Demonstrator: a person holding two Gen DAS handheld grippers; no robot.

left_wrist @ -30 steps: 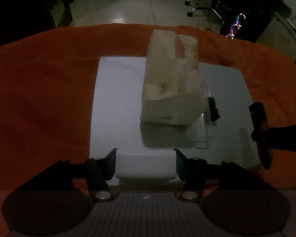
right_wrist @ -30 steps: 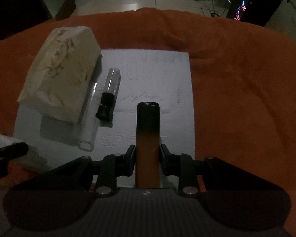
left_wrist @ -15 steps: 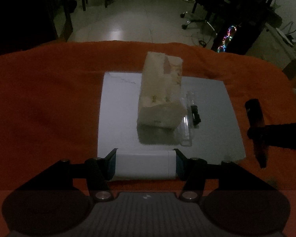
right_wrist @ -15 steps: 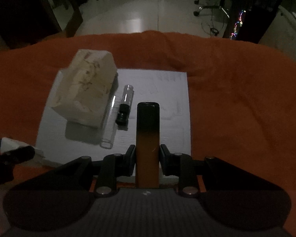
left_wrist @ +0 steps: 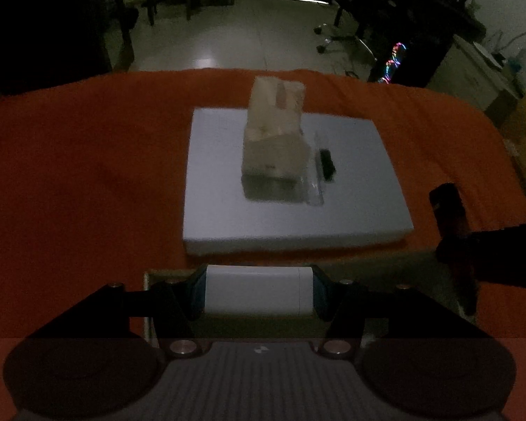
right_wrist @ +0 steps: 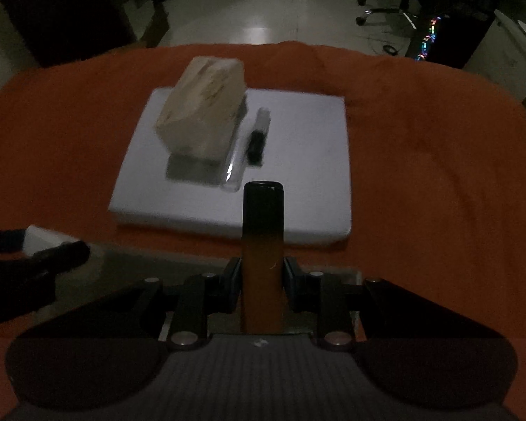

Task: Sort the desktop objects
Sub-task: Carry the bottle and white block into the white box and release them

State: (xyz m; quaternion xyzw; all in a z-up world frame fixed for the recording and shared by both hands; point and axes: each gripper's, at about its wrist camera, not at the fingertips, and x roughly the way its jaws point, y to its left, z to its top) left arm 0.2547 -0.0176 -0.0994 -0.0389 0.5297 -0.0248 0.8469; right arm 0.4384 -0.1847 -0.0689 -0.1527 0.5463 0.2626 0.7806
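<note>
My left gripper [left_wrist: 259, 293] is shut on a white rectangular block [left_wrist: 259, 291], held crosswise above the near edge of the orange cloth. My right gripper [right_wrist: 262, 275] is shut on a black-and-orange cylinder [right_wrist: 263, 231] that points forward. The cylinder also shows in the left wrist view [left_wrist: 450, 217]. On a white flat box [right_wrist: 298, 182] stand a beige tissue pack [right_wrist: 203, 122], a clear tube [right_wrist: 236, 168] and a small black-capped vial [right_wrist: 257, 137]. The tissue pack [left_wrist: 273, 137] and the vial [left_wrist: 326, 165] also show in the left wrist view.
The orange cloth [left_wrist: 70, 175] covers the table. A greenish-grey tray or container edge [left_wrist: 150, 280] lies under both grippers, near the table's front. Beyond the table are a tiled floor, chairs and a lit computer case [left_wrist: 392, 63].
Both grippers have pulled back and up from the white box with their objects. The box and tissue pack now look smaller and farther. A tray edge has come into view below.
</note>
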